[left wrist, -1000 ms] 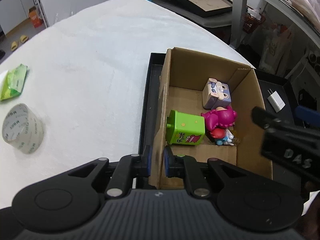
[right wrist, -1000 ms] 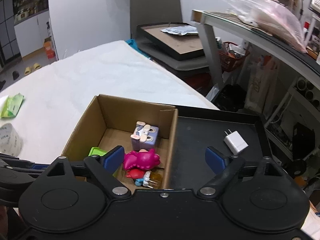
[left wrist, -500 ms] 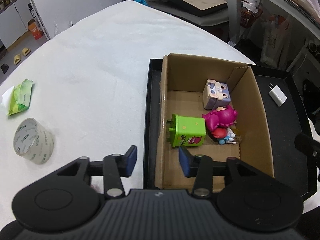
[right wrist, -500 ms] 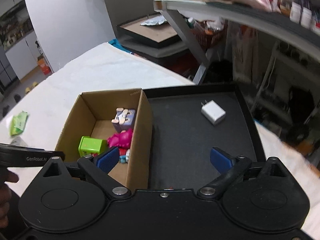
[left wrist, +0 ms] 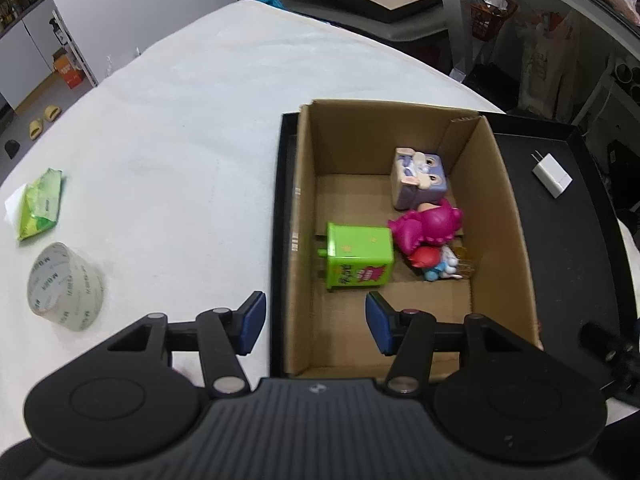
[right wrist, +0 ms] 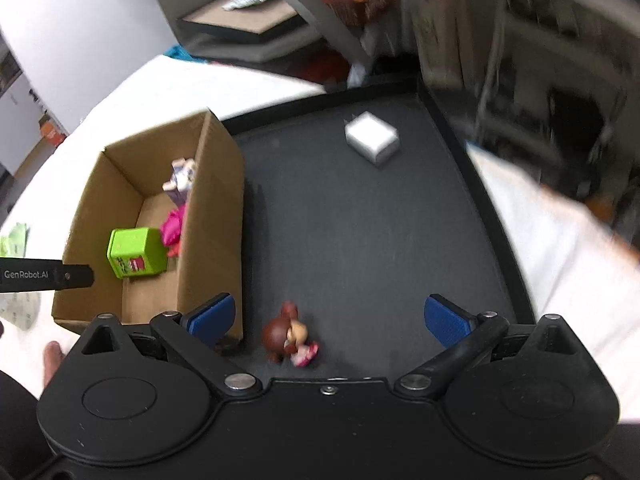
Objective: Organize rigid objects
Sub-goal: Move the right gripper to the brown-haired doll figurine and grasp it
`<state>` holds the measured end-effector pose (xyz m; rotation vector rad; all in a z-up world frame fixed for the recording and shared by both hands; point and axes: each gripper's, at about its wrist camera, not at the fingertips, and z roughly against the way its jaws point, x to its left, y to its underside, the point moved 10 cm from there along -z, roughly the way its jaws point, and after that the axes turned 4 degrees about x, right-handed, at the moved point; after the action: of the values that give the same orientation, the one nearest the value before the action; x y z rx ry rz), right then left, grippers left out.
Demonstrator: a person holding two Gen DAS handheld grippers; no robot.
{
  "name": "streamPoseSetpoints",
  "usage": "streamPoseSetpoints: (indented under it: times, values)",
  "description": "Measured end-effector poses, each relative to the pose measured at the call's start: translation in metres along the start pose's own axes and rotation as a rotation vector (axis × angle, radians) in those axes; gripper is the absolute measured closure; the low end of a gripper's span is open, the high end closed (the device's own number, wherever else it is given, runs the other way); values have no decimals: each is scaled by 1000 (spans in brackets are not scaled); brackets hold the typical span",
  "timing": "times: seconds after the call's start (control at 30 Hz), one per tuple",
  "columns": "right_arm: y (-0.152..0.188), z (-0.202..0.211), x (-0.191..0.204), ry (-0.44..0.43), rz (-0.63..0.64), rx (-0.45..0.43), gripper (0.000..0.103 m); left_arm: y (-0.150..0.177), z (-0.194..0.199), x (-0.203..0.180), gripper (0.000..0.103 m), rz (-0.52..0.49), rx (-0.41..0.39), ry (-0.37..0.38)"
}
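An open cardboard box (left wrist: 504, 200) (right wrist: 216, 184) stands in the left part of a black tray (right wrist: 360, 220) (left wrist: 568, 264). Inside lie a green cube toy (left wrist: 358, 256) (right wrist: 134, 252), a pink figure (left wrist: 428, 226) (right wrist: 174, 226), a lilac cube toy (left wrist: 418, 178) and a small red and blue figure (left wrist: 434, 262). On the tray floor a white charger (right wrist: 372, 142) (left wrist: 552, 174) rests far off, and a brown-haired doll (right wrist: 288, 338) lies close to my right gripper (right wrist: 330, 318). That gripper hangs open above the doll. My left gripper (left wrist: 314, 322) is open over the box's near left wall.
A white cloth covers the table (left wrist: 180, 140). A roll of clear tape (left wrist: 64, 286) and a green wipes pack (left wrist: 40, 204) lie at its left. Shelving and a metal frame (left wrist: 456, 20) stand beyond the far edge. A hand's finger (right wrist: 52, 354) shows at lower left.
My left gripper let go of the box wall, opened wide and rose. My right gripper swung right over the tray and tilted down, bringing the doll into view.
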<state>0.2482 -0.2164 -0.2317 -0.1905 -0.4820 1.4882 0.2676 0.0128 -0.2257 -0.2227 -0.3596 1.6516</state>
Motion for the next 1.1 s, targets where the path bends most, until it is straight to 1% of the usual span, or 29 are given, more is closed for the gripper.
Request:
streamPoseSetpoints:
  times: [0.1,0.23,0.3,0.4,0.5,0.6,0.67,0.73,0.77,0.8,0.9,1.1]
  values:
    - [4,-5,-3,-7,-25,17,1,0,-1,-10,49,-11,1,-11]
    - [8,-12,-6,-30,-63,35,3,0,-2,-15,48,-25,4,-63]
    - [10,-17,-6,-32,-68,45,5,0,-3,-17,47,-22,7,-75]
    - [12,-25,-3,-58,-76,67,9,0,-4,-19,45,-21,10,-96]
    - [16,-34,-1,-56,-77,93,15,1,-5,-21,43,-22,10,-111]
    - [20,-45,0,-66,-88,127,23,1,-6,-22,43,-31,9,-120]
    - [22,-52,2,-78,-95,143,34,1,-6,-22,43,-33,9,-122]
    - [23,-57,6,-97,-97,154,43,1,-6,-22,43,-33,9,-122]
    - [23,-58,9,-117,-98,155,56,1,-6,-22,43,-32,10,-122]
    - [25,-60,11,-125,-94,165,59,1,-6,-22,43,-31,11,-124]
    - [23,-55,8,-100,-93,129,60,1,-4,-23,43,-32,9,-130]
    - [20,-44,4,-125,-110,84,60,1,-5,-24,43,-41,6,-141]
